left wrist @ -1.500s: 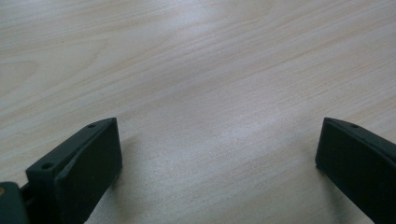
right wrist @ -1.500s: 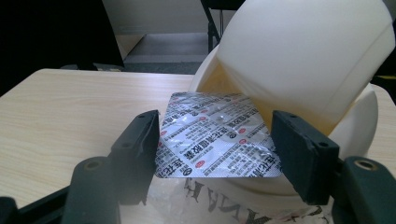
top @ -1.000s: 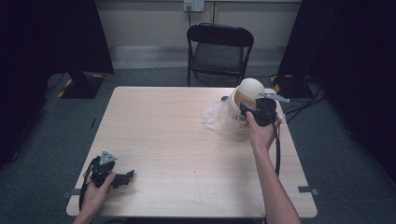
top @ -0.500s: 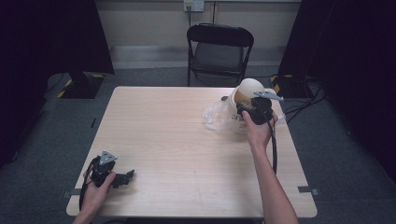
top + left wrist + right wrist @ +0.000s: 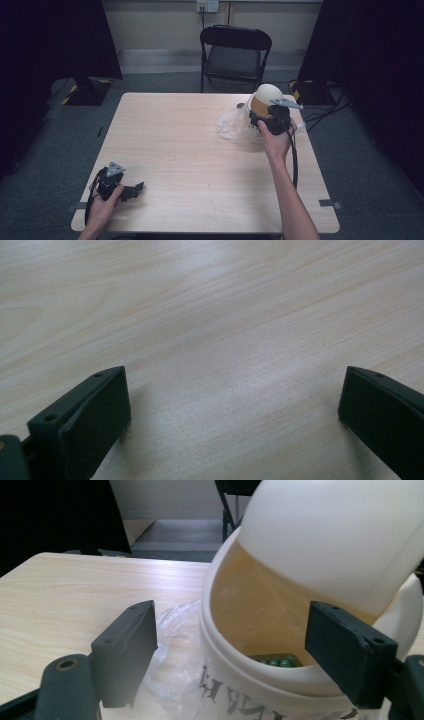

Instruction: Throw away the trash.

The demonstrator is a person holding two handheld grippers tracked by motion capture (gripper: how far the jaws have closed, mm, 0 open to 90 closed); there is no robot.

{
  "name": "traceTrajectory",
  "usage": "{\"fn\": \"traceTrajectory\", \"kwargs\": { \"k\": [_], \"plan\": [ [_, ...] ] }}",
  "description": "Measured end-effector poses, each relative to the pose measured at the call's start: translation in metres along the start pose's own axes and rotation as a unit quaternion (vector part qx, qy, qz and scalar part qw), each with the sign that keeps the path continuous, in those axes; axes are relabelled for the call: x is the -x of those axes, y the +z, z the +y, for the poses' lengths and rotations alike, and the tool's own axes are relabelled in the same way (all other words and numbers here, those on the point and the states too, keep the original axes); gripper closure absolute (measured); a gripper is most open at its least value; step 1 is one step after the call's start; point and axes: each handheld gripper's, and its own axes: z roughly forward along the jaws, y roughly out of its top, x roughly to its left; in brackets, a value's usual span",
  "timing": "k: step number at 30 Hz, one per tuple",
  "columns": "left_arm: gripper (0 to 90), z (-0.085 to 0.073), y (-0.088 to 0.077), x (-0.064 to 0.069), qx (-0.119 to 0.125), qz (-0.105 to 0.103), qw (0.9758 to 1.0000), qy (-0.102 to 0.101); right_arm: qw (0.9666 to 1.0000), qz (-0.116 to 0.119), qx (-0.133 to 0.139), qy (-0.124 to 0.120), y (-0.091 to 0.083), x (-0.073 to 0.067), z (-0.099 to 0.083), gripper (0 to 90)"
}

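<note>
The right gripper (image 5: 230, 655) has just been opening its jaws, with nothing pinched between them. The white bin (image 5: 320, 565) sits right in front, on the table's (image 5: 175, 130) far right side, green balls (image 5: 277, 661) inside.

Right tool (image 5: 264, 116) jaws just opened (nothing gripped); left tool (image 5: 134, 190) rests, jaws wide apart

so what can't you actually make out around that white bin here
- Bin contents: in the right tool view the white bin shows a few green round things; its rim and swing lid hide the rest.
- Bin lettering: cut by the bottom edge, behind clear plastic.
- Right tool tips: high view, hidden by the hand.
</note>
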Motion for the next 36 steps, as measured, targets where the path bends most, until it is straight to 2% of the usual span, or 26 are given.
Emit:
{"fn": "traceTrajectory", "kwargs": {
  "k": [9,19,24,28,36],
  "plan": [
    [0.0,0.0,0.0,0.0,0.0,-0.002,1.0,0.002,0.9996,0.025,-0.005,-0.014,-0.012,-0.003,-0.008,17.4],
    [0.0,0.0,0.0,0.0,0.0,-0.002,1.0,0.002,0.9988,0.041,-0.012,-0.023,-0.029,-0.002,-0.019,15.0],
    [0.0,0.0,0.0,0.0,0.0,-0.002,1.0,0.002,0.9987,0.038,-0.022,-0.026,-0.034,0.0,-0.03,14.8],
    [0.0,0.0,0.0,0.0,0.0,-0.002,1.0,0.002,0.9989,0.037,-0.025,-0.012,-0.039,0.007,-0.041,14.8],
    [0.0,0.0,0.0,0.0,0.0,-0.001,1.0,0.002,0.9982,0.037,-0.043,-0.017,-0.05,0.014,-0.064,14.6]
  ]
}}
